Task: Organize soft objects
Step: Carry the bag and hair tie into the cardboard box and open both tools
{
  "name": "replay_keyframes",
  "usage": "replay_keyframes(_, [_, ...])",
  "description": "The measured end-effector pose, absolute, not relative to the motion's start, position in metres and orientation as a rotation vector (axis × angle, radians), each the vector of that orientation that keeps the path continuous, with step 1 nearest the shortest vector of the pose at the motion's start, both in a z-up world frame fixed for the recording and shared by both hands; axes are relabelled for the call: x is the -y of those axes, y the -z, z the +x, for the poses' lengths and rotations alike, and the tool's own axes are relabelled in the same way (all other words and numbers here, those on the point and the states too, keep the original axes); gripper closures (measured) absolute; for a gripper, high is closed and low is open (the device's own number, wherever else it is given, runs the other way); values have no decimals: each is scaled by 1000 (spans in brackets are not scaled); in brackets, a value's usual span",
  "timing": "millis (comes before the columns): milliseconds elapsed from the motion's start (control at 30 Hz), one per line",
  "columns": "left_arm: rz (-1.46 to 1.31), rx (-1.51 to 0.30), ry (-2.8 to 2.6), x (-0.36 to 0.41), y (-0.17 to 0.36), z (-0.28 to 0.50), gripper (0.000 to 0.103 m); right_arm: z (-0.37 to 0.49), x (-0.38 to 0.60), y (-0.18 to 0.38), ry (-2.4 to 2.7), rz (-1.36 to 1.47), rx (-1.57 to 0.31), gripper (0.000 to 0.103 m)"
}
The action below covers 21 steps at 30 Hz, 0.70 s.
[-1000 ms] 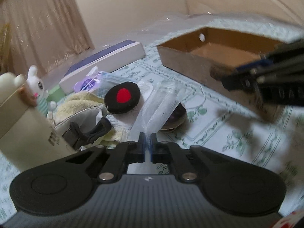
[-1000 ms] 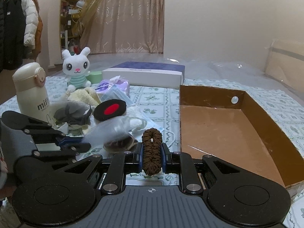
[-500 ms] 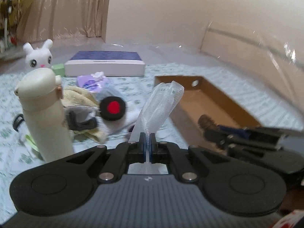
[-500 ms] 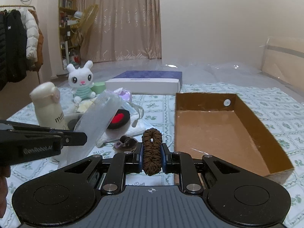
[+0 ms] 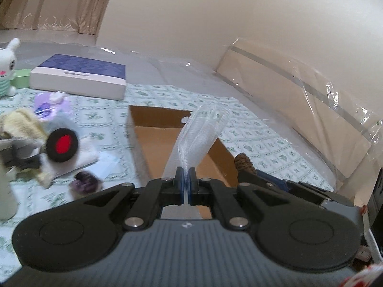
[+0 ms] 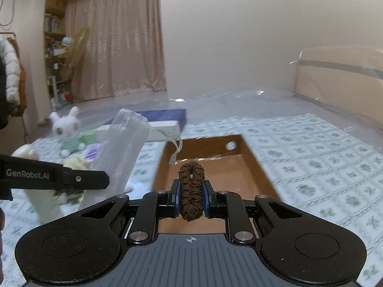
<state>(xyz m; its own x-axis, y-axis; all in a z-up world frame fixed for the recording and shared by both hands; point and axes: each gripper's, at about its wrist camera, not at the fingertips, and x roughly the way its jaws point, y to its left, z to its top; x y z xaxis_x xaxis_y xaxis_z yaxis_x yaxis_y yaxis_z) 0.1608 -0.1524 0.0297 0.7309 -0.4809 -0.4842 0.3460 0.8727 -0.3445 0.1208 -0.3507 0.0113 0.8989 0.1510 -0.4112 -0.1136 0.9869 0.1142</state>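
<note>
My left gripper (image 5: 186, 183) is shut on a clear plastic bag (image 5: 198, 138), held up in the air over the near end of the open brown cardboard box (image 5: 155, 143). The bag also shows in the right wrist view (image 6: 119, 153), beside the left gripper's arm (image 6: 55, 179). My right gripper (image 6: 191, 197) is shut on a brown scrunchie (image 6: 191, 189), raised above the box (image 6: 253, 165). In the left wrist view the scrunchie (image 5: 243, 162) sits just right of the bag.
On the patterned sheet left of the box lie a black pad with a red dot (image 5: 62, 144), a purple scrunchie (image 5: 86, 183), a yellow towel (image 5: 21, 124), a purple pouch (image 5: 49, 102), a bunny plush (image 6: 67, 131) and a white-and-blue flat box (image 5: 81, 76).
Both grippers have risen and moved right, toward the cardboard box, carrying the bag and the scrunchie. The purple scrunchie stays on the sheet.
</note>
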Motion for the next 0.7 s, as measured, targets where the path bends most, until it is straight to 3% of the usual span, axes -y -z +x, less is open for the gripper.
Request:
replay_keyframes(533, [-264,-644,390,211,6,295,100,257,416,13,-142,144,-495,85])
replay_keyframes(600, [-260,-654,378,215,12,309,88,268,419,16,-137,143,-508,85])
replay_keyframes(633, [-252,-658,370,217,15,315,73,273,420,18,-136,144,-516,85])
replay_keyframes(700, [-260,-665,370,217,20,325,71,280,423,21,-135,145,-532,85])
